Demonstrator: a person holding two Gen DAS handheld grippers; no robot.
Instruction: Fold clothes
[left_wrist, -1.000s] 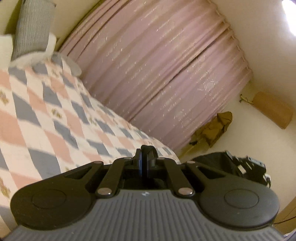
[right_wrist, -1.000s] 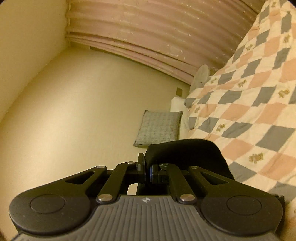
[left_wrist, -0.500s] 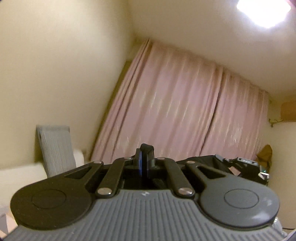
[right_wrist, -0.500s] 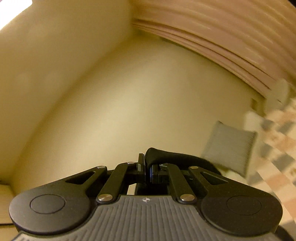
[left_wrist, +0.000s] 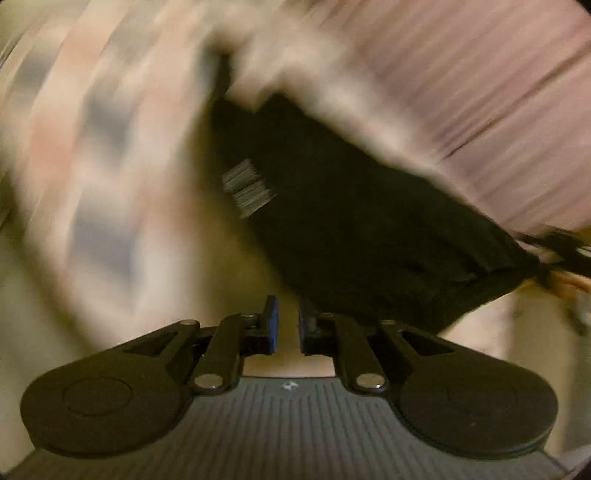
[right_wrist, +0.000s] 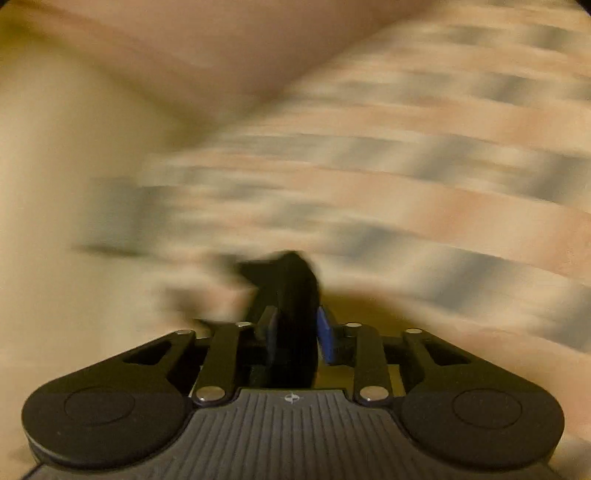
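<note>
Both views are heavily motion-blurred. A black garment (left_wrist: 369, 221) with a small grey label (left_wrist: 247, 188) spreads over the checked quilt (left_wrist: 92, 166) just ahead of my left gripper (left_wrist: 287, 325). That gripper stands open, a bare gap between its blue pads (left_wrist: 272, 325), and the cloth's near edge lies by its right finger. In the right wrist view a bunch of the black garment (right_wrist: 295, 295) stands between the pads of my right gripper (right_wrist: 297, 332). Those jaws are spread apart, and the blue face of the right pad (right_wrist: 327, 332) shows beside the cloth.
The pink, grey and cream quilt (right_wrist: 406, 184) fills most of the right wrist view, with a beige wall (right_wrist: 55, 184) to the left. A pink curtain (left_wrist: 480, 92) hangs behind the bed. A dark blurred shape (left_wrist: 561, 247) sits at the garment's right corner.
Both grippers swung down from the wall and curtain towards the bed. The left jaws opened and let go of the black garment. The right jaws spread wider around it.
</note>
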